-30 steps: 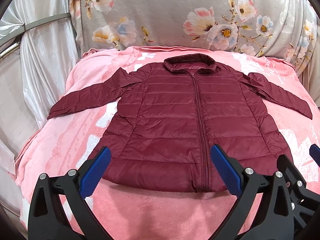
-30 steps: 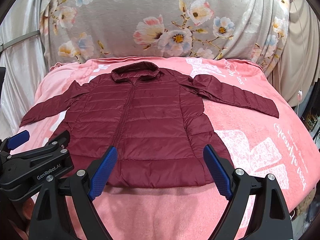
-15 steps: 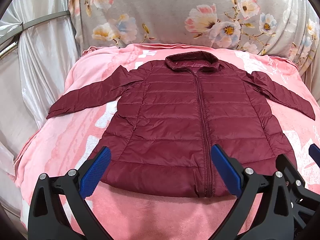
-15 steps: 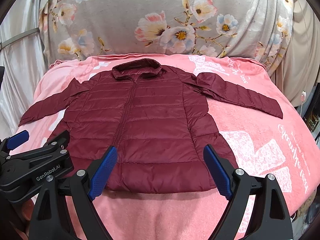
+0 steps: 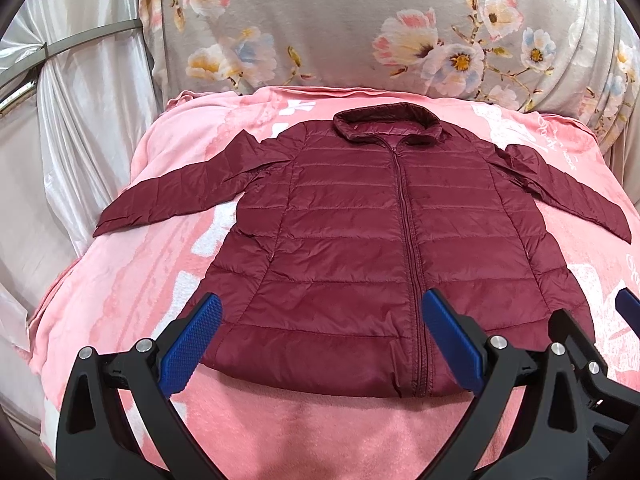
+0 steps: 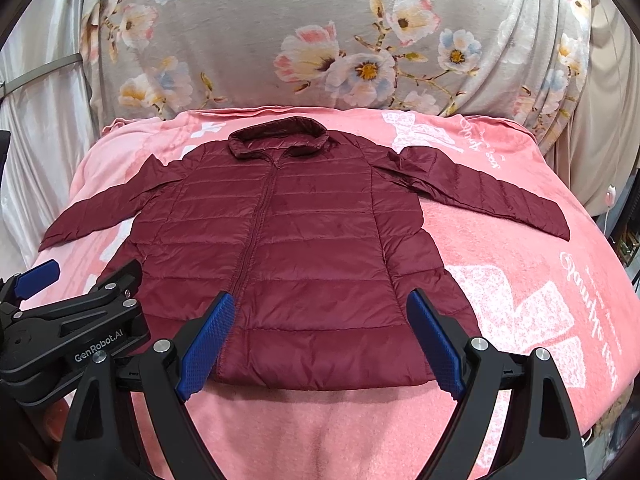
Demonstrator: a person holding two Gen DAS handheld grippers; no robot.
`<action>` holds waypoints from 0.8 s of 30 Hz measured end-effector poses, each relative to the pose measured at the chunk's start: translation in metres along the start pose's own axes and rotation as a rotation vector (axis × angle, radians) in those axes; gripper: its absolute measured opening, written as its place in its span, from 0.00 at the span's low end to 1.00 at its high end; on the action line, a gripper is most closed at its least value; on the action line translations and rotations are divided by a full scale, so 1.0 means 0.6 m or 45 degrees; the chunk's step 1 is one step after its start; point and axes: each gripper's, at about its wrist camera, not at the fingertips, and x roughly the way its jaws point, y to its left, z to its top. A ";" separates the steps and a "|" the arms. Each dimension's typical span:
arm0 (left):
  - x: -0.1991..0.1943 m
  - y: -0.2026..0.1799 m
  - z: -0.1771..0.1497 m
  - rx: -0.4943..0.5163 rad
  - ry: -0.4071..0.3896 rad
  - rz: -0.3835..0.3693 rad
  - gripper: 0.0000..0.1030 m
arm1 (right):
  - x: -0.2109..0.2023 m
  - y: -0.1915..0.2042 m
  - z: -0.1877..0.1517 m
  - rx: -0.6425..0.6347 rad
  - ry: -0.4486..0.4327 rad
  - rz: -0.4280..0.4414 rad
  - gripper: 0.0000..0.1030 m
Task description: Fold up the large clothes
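1. The jacket (image 5: pixel 360 248) lies flat, zipped, front up on the pink blanket (image 5: pixel 304 432), collar toward the floral cloth (image 5: pixel 340 20) at the far side.
2. Both sleeves spread outward: the left sleeve (image 5: pixel 180 196) reaches close to the blanket's left edge, while the right sleeve (image 6: pixel 484 192) ends with some blanket beyond its cuff.
3. A bare strip of blanket runs between the hem (image 6: pixel 320 380) and the near edge; on the right there is wide open blanket with white lettering (image 6: pixel 592 320).
4. A pale curtain (image 5: pixel 72 120) hangs close along the left side.
5. The left gripper (image 5: pixel 320 340) is spread wide and holds nothing; it hangs over the hem's left half, its right finger (image 5: pixel 452 344) near the zipper.
6. The right gripper (image 6: pixel 320 344) is likewise spread wide and holding nothing, over the hem's right half, its left finger (image 6: pixel 206 348) beside the zipper's foot.
7. The two grippers sit close side by side.
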 end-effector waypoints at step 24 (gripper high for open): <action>0.034 -0.004 0.008 -0.001 0.035 0.003 0.95 | 0.038 -0.019 0.005 0.020 0.021 -0.007 0.83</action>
